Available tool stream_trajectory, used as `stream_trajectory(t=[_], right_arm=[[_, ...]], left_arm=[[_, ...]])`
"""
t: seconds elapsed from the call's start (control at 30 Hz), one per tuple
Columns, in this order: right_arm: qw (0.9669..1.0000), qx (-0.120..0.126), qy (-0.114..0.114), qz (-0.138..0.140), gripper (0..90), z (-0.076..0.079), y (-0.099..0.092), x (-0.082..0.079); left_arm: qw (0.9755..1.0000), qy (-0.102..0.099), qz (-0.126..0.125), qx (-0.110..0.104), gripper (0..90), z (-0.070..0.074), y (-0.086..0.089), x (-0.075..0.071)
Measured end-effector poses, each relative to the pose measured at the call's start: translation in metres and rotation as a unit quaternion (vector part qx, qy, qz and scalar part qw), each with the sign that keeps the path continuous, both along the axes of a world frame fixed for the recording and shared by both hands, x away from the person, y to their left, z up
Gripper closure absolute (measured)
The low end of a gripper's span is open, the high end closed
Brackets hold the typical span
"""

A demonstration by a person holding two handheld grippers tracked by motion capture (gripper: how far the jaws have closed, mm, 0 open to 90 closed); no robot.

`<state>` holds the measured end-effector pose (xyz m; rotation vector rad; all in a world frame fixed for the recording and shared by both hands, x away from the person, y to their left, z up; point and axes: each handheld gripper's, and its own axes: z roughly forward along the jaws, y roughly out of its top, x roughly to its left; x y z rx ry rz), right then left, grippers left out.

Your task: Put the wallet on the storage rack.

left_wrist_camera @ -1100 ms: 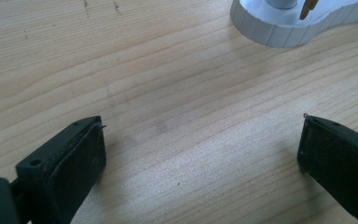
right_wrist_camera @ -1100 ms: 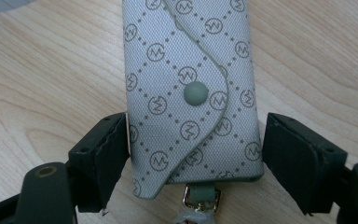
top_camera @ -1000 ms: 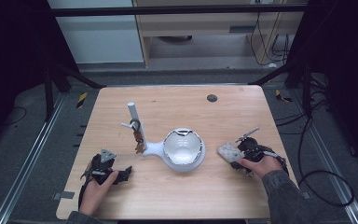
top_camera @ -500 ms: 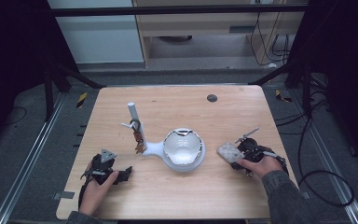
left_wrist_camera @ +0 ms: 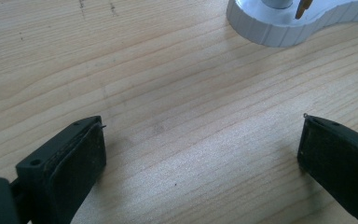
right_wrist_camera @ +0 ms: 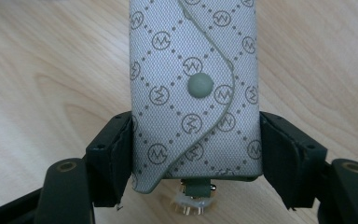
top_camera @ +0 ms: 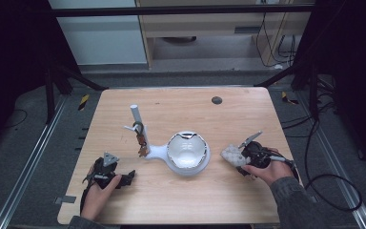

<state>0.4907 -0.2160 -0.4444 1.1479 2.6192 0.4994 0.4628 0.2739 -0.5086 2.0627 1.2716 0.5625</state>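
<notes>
A small grey pouch point(right_wrist_camera: 193, 93) with a printed pattern and a snap button lies lengthwise between the jaws of my right gripper point(right_wrist_camera: 196, 133). The jaws have just been closing, and both pads now press its sides. A small metal clasp pokes out at the pouch's near end. In the high view that pouch point(top_camera: 229, 154) is at the right of the table, in front of my right gripper point(top_camera: 238, 157). My left gripper point(top_camera: 125, 177) rests at the front left. Its jaws stand wide apart over bare wood, left gripper point(left_wrist_camera: 203, 123).
A white stand with a round bowl point(top_camera: 188, 151) sits mid-table. Its upright post point(top_camera: 135, 114) carries hanging keys point(top_camera: 142, 141), and its base point(left_wrist_camera: 279, 28) lies just ahead of the left gripper. A dark round hole point(top_camera: 216, 100) marks the far side.
The right hand has shifted slightly with the pouch between its jaws. The left hand and the stand have stayed where they were.
</notes>
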Motion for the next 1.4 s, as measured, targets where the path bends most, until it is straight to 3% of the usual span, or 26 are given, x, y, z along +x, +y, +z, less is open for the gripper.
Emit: stream_trajectory(t=[0.17, 0.67, 1.13, 1.4], right_arm=[[0.9992, -0.012, -0.017, 0.035, 31.2, 0.023, 0.012, -0.012], [0.9928, -0.04, -0.046, 0.103, 31.4, 0.065, 0.049, -0.032], [0.9855, -0.066, -0.049, 0.148, 31.4, 0.077, 0.088, -0.031], [0.984, -0.067, -0.046, 0.159, 31.4, 0.078, 0.102, -0.026]], left_arm=[[1.0, 0.0, 0.0, 0.0, 0.4, 0.0, 0.0, 0.0], [1.0, -0.001, 0.001, -0.002, 0.4, 0.0, 0.0, 0.0], [1.0, 0.0, 0.001, -0.002, 0.3, 0.0, -0.001, 0.0], [1.0, -0.001, 0.002, -0.002, 0.2, 0.0, -0.001, 0.0]])
